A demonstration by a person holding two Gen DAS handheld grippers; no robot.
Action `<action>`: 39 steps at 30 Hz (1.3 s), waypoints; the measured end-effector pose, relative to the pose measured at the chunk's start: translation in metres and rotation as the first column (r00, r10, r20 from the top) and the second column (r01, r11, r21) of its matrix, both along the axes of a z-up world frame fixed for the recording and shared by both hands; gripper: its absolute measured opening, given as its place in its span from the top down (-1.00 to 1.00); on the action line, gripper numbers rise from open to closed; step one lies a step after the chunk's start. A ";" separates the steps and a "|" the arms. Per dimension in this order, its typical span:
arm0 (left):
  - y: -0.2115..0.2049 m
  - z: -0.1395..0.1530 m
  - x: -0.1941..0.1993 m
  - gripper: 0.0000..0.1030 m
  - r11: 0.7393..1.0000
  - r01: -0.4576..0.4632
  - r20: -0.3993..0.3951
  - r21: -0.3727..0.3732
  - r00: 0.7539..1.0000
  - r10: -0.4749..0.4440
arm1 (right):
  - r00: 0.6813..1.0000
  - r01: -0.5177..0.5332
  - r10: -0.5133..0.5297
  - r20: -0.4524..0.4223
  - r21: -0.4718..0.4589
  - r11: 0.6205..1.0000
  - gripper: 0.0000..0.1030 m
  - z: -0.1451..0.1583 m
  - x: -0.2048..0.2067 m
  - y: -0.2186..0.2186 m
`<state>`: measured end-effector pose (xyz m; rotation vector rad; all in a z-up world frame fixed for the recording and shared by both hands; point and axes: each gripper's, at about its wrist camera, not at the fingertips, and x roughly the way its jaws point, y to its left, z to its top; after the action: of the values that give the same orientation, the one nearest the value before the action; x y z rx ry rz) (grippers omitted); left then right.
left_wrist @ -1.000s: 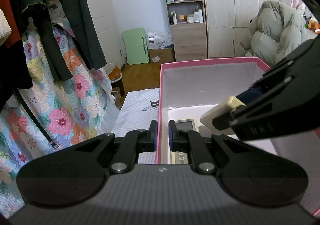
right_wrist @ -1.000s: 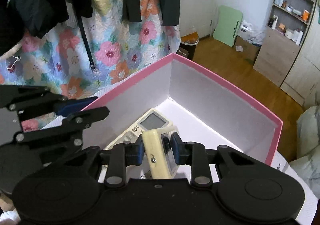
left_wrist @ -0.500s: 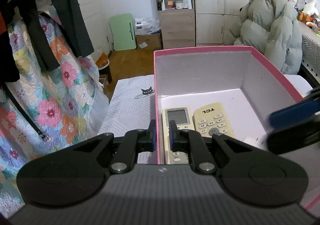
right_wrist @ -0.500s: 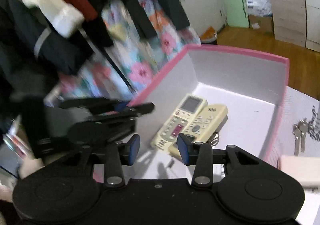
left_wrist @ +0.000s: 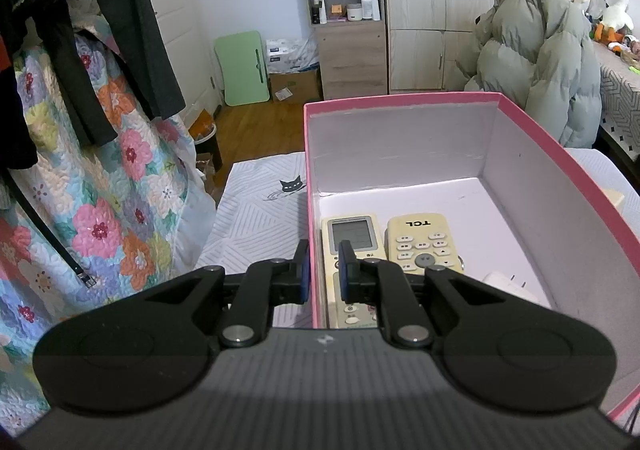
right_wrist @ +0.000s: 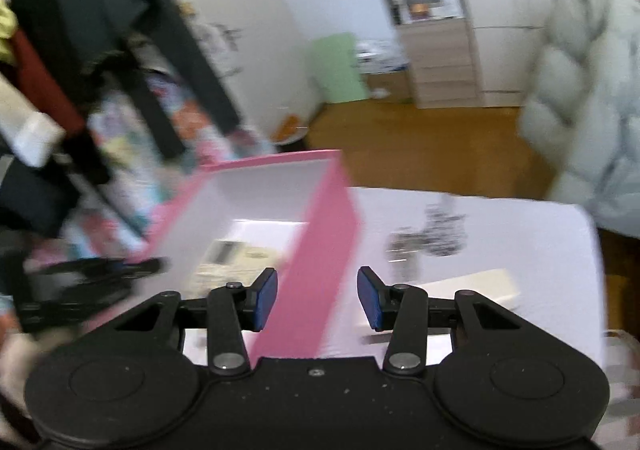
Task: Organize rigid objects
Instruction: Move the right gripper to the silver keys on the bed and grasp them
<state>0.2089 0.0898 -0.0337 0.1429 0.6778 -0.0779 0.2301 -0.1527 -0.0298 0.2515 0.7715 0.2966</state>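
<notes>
1. Left tongs (left_wrist: 322, 270): pressed together on the left wall of the pink box (left_wrist: 400, 100), one pad outside and one inside, at the near end of that wall. I judge this a steadying hold.
2. Right tongs (right_wrist: 317, 298): empty, jaws opening, nothing between the pads. In the right wrist view they hang over the box's right wall, which runs up between the two fingers without touching either.
3. Box contents: a remote with a screen (left_wrist: 352, 242) along the left wall; a cream remote marked TCL (left_wrist: 424, 246) just beside it on the right, both lengthwise and face up. A small white object sits in the near right of the box floor, too cut off to name.
4. Items outside the box, on the white surface (right_wrist: 500, 226) to its right: a bunch of keys (right_wrist: 436, 238), blurred; a pale flat block (right_wrist: 472, 286) just right of my right finger.
5. Step in hand, as I judge it: one item delivered, right tongs free to fetch the next.
6. Next move calls for: swinging right, clearing the pink rim, spreading wide enough for the block or dropping low for the flat keys.
7. Open room: far half of the box floor is bare; the surface right of the box is mostly free. The rim and the surface's far edge are the limits to mind.
</notes>
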 end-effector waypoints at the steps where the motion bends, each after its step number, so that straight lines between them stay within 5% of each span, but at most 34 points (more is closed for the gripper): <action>1: 0.000 0.000 0.000 0.78 1.000 0.002 0.000 0.004 1.000 -0.002 | 1.000 0.015 -0.016 -0.009 -0.038 0.999 0.03 -0.007 0.007 -0.001; 5: -0.003 0.001 -0.001 0.77 1.000 0.010 0.000 0.020 1.000 -0.010 | 0.997 0.034 -0.041 -0.062 -0.114 0.993 0.03 -0.034 0.039 -0.009; 10: 0.002 0.001 0.000 0.77 1.000 0.005 0.002 -0.015 1.000 -0.005 | 0.993 -0.034 0.023 -0.116 -0.093 0.995 0.01 -0.058 0.077 0.002; 18: 0.005 0.000 0.001 0.78 1.000 0.004 0.003 -0.031 1.000 -0.004 | 0.994 -0.038 0.024 -0.109 -0.124 0.992 0.01 -0.084 0.124 0.026; 20: 0.006 0.000 0.001 0.78 1.000 0.004 0.003 -0.030 1.000 -0.004 | 0.998 -0.023 0.015 -0.061 -0.126 0.992 0.55 -0.085 0.125 0.026; 21: 0.006 0.000 0.001 0.78 1.000 0.003 0.003 -0.028 1.000 -0.003 | 0.999 -0.017 0.014 -0.035 -0.100 0.995 0.84 -0.085 0.123 0.024; 22: 0.006 0.000 0.001 0.78 1.000 0.004 0.003 -0.027 1.000 -0.003 | 1.000 -0.014 0.013 -0.024 -0.053 0.998 0.88 -0.083 0.119 0.018; 31: 0.007 0.000 0.001 0.77 0.999 0.001 0.003 -0.039 1.000 -0.001 | 0.997 0.028 -0.031 0.068 0.044 0.999 0.89 -0.041 0.073 0.007; 39: 0.007 0.001 0.002 0.78 0.999 -0.002 -0.002 -0.047 1.000 0.002 | 0.979 -0.055 0.036 0.199 0.089 0.994 0.89 0.024 0.034 0.023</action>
<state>0.2109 0.0969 -0.0330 0.0975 0.6773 -0.0921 0.2642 -0.1299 -0.0062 0.2891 0.5682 0.3959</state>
